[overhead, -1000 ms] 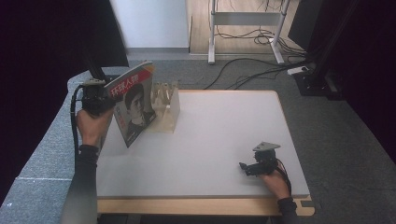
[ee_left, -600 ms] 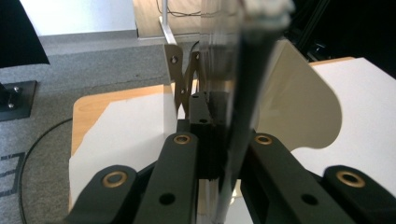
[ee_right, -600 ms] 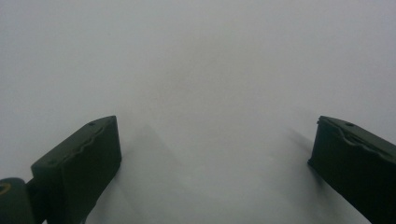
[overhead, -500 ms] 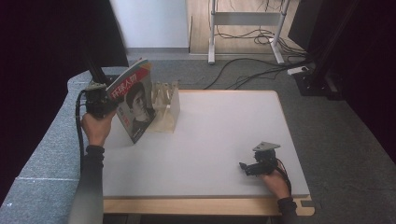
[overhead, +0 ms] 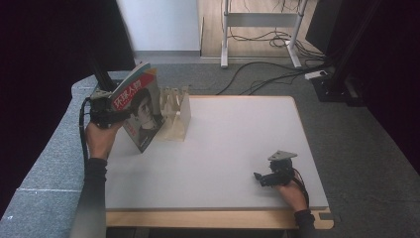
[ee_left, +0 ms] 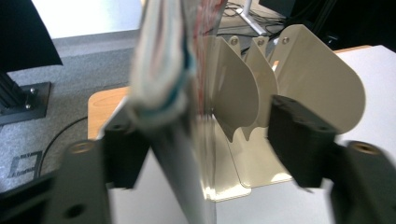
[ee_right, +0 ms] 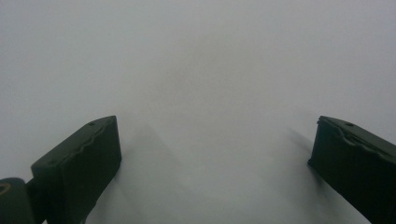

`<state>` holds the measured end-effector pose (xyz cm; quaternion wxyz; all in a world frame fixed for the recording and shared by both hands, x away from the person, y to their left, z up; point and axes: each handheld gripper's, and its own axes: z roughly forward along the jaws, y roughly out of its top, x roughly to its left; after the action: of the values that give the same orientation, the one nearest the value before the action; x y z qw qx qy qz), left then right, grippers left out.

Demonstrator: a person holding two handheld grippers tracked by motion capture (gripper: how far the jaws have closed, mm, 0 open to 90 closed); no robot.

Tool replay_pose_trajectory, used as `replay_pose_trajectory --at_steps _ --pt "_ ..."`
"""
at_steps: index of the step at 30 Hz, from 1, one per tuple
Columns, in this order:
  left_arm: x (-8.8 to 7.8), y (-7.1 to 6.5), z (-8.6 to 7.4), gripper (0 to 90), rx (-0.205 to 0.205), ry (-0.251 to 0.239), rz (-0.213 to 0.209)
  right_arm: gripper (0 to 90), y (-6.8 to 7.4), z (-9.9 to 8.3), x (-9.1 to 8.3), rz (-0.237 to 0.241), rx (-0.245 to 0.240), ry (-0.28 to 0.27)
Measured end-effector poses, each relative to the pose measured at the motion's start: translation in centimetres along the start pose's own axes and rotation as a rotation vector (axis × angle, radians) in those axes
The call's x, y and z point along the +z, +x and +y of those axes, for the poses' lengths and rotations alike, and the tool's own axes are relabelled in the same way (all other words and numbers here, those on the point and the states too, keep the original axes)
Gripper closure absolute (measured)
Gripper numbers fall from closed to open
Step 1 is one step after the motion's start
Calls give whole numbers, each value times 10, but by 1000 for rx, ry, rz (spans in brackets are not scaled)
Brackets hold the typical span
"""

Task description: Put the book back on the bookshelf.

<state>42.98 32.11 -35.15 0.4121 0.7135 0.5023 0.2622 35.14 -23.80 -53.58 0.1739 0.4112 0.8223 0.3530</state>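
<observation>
Leaning magazine against rack | left hand-held gripper jaws just opening

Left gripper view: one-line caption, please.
Left gripper, jaws just opened, straddles an upright magazine beside the cream file rack.

A white tabletop with a pale wooden front edge stands on grey carpet. Behind the table, black cables snake across the floor towards a white metal frame on two legs. A white power strip lies near the foot of a dark stand at the right. A black curtain hangs along the left side, and a white panel leans at the back.
</observation>
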Motion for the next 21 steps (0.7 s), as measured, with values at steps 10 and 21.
replay_pose_trajectory --at_steps 10,21 --pt "-21 7 -13 77 -29 -24 -29 9 0 0 0 0 0 1" --pt "-40 3 -34 0 -8 -7 -55 9 0 0 0 1 2 2"
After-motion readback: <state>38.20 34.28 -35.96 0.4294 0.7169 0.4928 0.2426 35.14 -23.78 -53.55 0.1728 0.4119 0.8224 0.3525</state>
